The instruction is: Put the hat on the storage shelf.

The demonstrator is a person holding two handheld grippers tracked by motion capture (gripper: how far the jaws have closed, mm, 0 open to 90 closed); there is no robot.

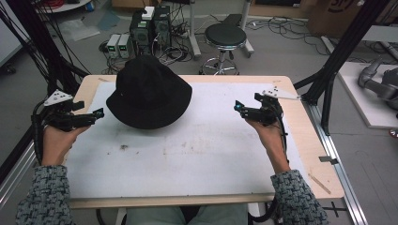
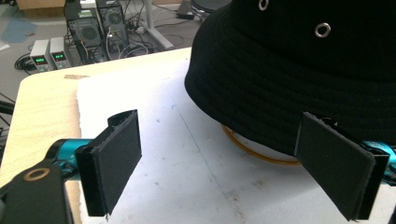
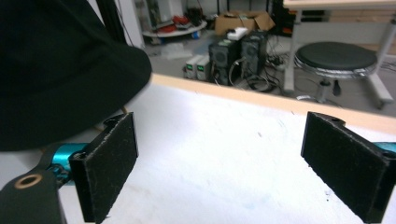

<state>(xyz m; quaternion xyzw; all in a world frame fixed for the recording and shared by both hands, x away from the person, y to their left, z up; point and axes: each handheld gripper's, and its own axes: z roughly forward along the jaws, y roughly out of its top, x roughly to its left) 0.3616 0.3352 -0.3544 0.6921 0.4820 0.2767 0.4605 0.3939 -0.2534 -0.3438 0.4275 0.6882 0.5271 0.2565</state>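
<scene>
Nearest, at seven and four o'clock: left gripper (image 1: 99, 114) and right gripper (image 1: 237, 107), both spread wide, both empty. Farther, toward eleven o'clock on the white mat (image 1: 187, 154): black bucket hat (image 1: 149, 91), crown up, hiding a yellowish ring (image 2: 252, 148) under its brim. Probably an approach stage; next, likely closing on the brim from both sides.

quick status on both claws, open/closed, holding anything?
Left claw: open, holding nothing, beside the black hat.
Right claw: open, holding nothing.
</scene>
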